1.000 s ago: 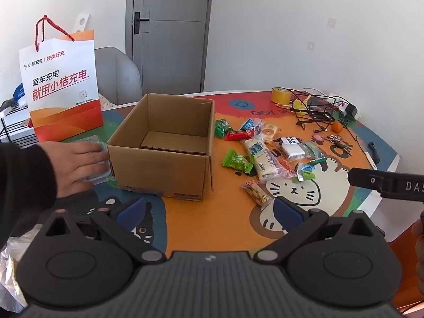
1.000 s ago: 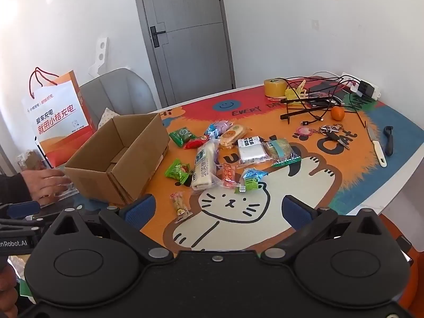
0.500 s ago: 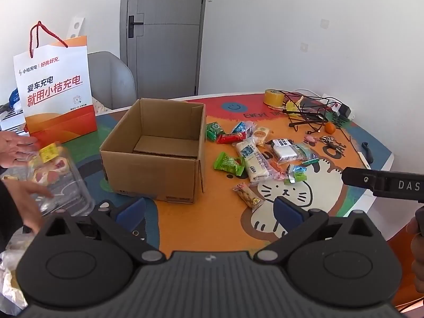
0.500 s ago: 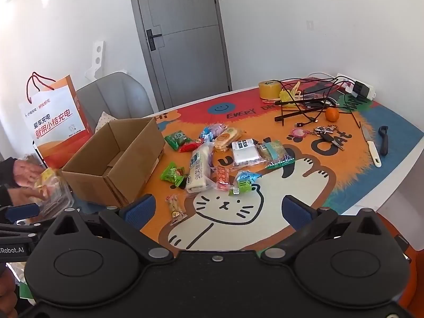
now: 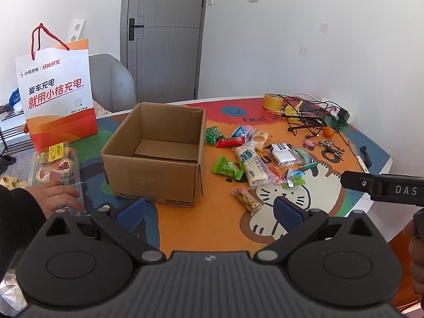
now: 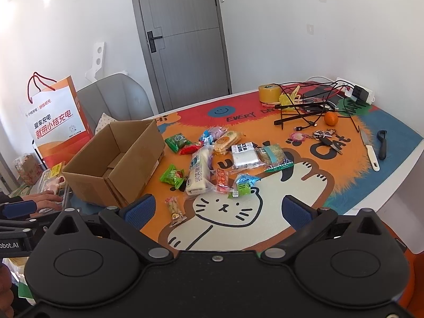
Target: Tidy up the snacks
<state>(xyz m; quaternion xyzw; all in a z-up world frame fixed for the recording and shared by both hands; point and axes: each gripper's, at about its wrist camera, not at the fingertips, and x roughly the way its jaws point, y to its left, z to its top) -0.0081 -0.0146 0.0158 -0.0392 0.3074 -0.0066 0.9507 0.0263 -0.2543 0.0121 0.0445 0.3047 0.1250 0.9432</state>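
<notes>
Since half a second before, clear fruit tray (image 5: 54, 167) sat lower, bare hand (image 5: 57, 198) atop | cardboard box (image 5: 156, 156) empty — task unstarted | snacks (image 6: 212, 164) scattered beside it on cat-print mat (image 6: 265, 212) | left gripper (image 5: 209, 210), right gripper (image 6: 217, 212) — both gaped wide, holding nothing

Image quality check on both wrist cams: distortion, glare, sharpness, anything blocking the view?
Left wrist view: strong fisheye, door frame bows, corners vignetted dark; the left gripper body fills the bottom third; the cardboard box and snacks are sharp, evenly daylit. Right wrist view: same barrel distortion; bright patch at top-left wall; the right gripper hides the near mat; no motion blur.
</notes>
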